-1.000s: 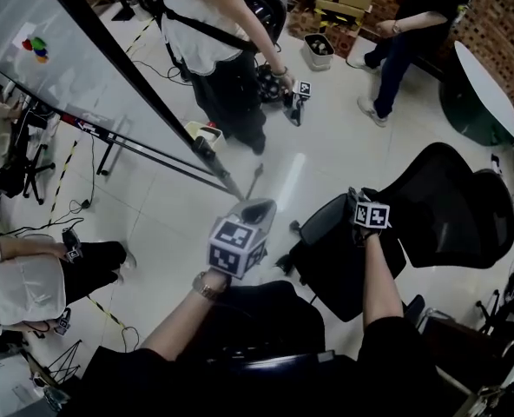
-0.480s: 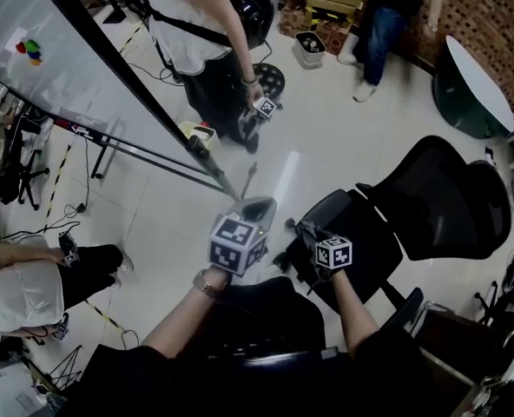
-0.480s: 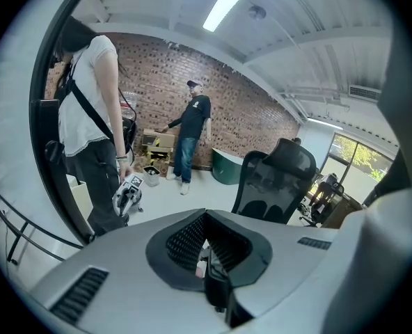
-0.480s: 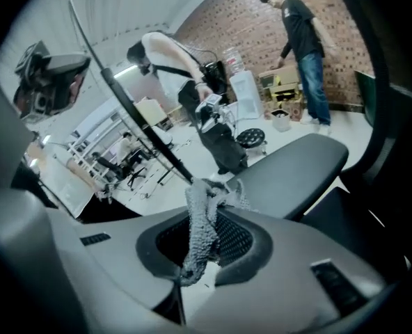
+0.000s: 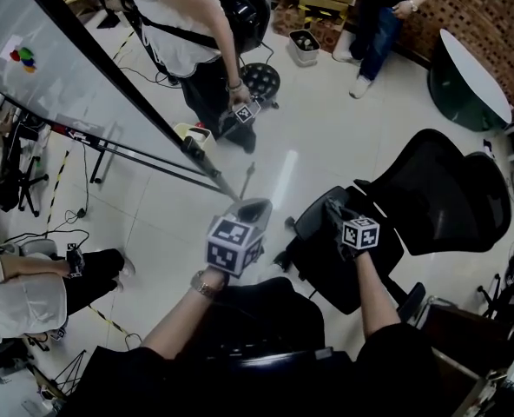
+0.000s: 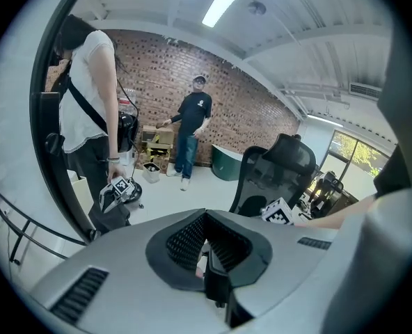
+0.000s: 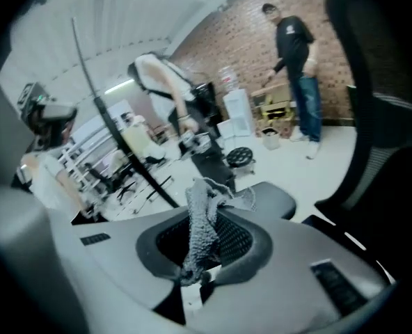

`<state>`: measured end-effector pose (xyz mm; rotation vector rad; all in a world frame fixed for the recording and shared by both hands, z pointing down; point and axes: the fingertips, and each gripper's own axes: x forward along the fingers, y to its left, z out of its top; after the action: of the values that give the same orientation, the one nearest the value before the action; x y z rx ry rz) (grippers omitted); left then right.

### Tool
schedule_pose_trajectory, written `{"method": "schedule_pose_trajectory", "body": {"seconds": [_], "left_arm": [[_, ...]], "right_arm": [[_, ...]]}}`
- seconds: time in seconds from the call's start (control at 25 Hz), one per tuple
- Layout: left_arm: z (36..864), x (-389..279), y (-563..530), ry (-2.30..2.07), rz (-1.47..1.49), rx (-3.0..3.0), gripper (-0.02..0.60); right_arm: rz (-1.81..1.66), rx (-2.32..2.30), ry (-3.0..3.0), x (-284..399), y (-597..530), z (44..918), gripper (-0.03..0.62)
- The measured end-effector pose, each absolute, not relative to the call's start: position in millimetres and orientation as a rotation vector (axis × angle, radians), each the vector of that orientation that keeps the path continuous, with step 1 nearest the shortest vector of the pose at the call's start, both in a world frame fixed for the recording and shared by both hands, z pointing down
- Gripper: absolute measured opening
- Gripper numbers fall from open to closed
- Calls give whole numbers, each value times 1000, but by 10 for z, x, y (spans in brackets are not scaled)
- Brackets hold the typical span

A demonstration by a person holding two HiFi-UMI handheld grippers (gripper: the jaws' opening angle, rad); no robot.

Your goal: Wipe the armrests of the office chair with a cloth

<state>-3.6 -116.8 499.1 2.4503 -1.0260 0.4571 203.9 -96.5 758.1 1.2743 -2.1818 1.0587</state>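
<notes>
The right gripper (image 7: 202,250) is clamped on a grey cloth (image 7: 200,218) that stands up between its jaws, close to the black armrest (image 7: 274,199) of the office chair (image 5: 439,200). Its forearm reaches straight forward over the seat. The left gripper (image 6: 207,252), jaws together and empty, is held out over the floor (image 5: 313,133) beside the chair, with the elbow bent.

Left gripper (image 5: 255,208) seemingly closed, right gripper (image 5: 336,215) pinching cloth (image 7: 202,221)
</notes>
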Motion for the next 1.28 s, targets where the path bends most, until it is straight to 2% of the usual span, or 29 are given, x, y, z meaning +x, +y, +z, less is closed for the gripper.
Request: {"method": "schedule_pose_trajectory", "body": {"seconds": [0.12,0.24,0.64,1.28], "left_arm": [[5015,-61,-1147,-1032,457,2446,5],[5026,-137,-1146,-1052,456,2432,5],[5071,-253,-1195,-1075,459,2404,5],[5067,-84,-1077,-909,459,2487,5]], "right_arm": [[1206,1596,-1958,2912,-1286,7790,57],[1315,1741,-1851,3286,-1373,7880,57],[1699,2033,-1844,3070,-1145,8033,58],[2049,2285,-1693,2012,-131,8085,58]]}}
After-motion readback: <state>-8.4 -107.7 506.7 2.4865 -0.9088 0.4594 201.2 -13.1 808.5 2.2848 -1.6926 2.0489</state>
